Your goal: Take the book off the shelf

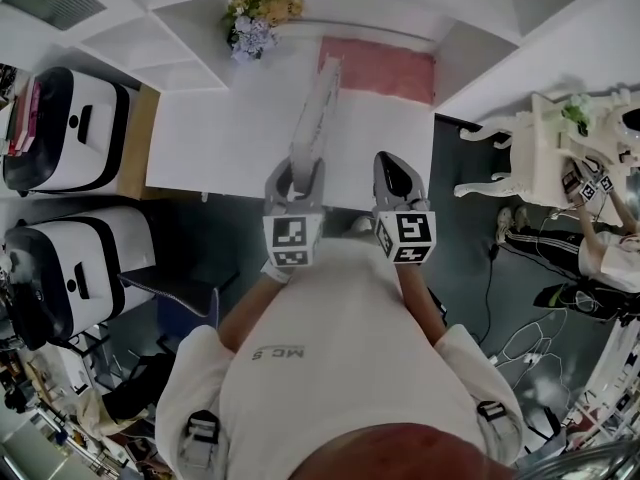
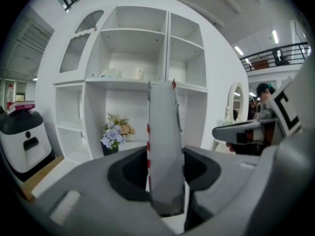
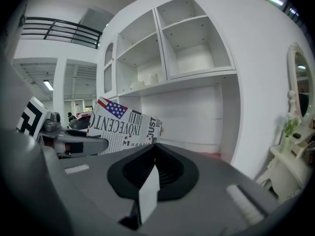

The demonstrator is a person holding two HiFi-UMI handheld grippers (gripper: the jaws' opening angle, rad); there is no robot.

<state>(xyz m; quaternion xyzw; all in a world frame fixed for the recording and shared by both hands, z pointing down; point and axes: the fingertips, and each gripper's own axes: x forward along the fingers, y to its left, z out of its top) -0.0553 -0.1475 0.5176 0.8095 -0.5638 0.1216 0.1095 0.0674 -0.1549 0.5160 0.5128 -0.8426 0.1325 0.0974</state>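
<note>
My left gripper [image 1: 296, 173] is shut on the book [image 1: 315, 118], which stands on edge and points away from me over the white shelf counter [image 1: 220, 138]. In the left gripper view the book's grey edge [image 2: 165, 141] rises straight up between the jaws of the left gripper [image 2: 166, 181], pressed from both sides. From the right gripper view I see the book's cover [image 3: 123, 129], printed like a newspaper with a flag in one corner. Just right of the book, my right gripper [image 1: 398, 168] [image 3: 155, 146] has its jaws together and holds nothing.
The white shelf unit [image 2: 133, 58] stands ahead, with a flower vase [image 1: 255, 23] [image 2: 114, 134] at the back and a pink mat [image 1: 378, 68] in the right bay. Two white machines [image 1: 70, 128] stand at the left. At the right are an ornate white table [image 1: 540, 148] and another person [image 1: 600, 253].
</note>
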